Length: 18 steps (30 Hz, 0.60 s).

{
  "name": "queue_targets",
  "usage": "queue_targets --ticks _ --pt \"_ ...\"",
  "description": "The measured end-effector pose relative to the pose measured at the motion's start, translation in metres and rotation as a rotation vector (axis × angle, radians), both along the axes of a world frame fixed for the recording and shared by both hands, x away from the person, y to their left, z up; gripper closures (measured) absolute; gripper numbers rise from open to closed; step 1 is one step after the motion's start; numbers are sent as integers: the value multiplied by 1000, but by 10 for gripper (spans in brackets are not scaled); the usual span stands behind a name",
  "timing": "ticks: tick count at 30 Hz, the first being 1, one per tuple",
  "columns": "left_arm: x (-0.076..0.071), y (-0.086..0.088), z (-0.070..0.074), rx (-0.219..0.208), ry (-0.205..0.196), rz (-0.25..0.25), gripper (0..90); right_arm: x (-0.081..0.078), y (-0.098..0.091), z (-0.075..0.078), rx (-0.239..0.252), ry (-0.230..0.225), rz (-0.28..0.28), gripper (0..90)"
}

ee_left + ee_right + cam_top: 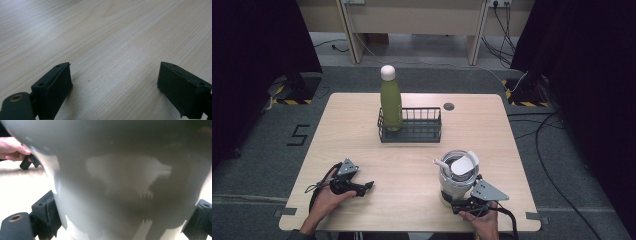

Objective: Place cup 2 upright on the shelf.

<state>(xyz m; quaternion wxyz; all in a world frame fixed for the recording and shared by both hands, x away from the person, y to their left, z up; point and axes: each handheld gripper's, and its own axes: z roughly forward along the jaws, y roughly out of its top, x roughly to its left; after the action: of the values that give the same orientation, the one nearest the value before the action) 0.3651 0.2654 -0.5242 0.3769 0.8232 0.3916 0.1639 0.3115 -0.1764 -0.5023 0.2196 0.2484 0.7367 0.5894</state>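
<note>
**Cup gripped at the near edge, basket waiting**

Pale wooden table (362, 125) on grey carpet, dark curtains either side, cables trailing across the floor. Near the right front edge, a grey cup (455, 179) with a white lid and straw, standing upright. Right gripper (460, 202) pressed in at its base, jaws snug against both sides of the body (120, 182) — gripping the cup, by the look of it. Left gripper (368, 186) resting low over bare wood at the front left, jaws spread wide with nothing between them (115, 85).

Farther back, a black wire basket (422, 127) with a green bottle (391, 102) upright in its left end; right end free.

Probably the grasp step just done. Next likely: lift straight up, keep level, carry to the basket's free end, lower clear of the bottle.

No brand or label readable on cup or bottle. On the carpet, left of the table, a taped "5" (298, 135).
</note>
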Motion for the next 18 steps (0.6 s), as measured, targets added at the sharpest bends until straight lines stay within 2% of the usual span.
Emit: queue_targets --ticks 4,12,18 --pt "0 0 0 0 0 0 113 -1 0 1 -1 5 -5 109" --pt "0 0 0 0 0 0 113 -2 3 5 -37 2 -5 111" --pt "0 0 0 0 0 0 113 -1 2 5 -32 24 -16 111"
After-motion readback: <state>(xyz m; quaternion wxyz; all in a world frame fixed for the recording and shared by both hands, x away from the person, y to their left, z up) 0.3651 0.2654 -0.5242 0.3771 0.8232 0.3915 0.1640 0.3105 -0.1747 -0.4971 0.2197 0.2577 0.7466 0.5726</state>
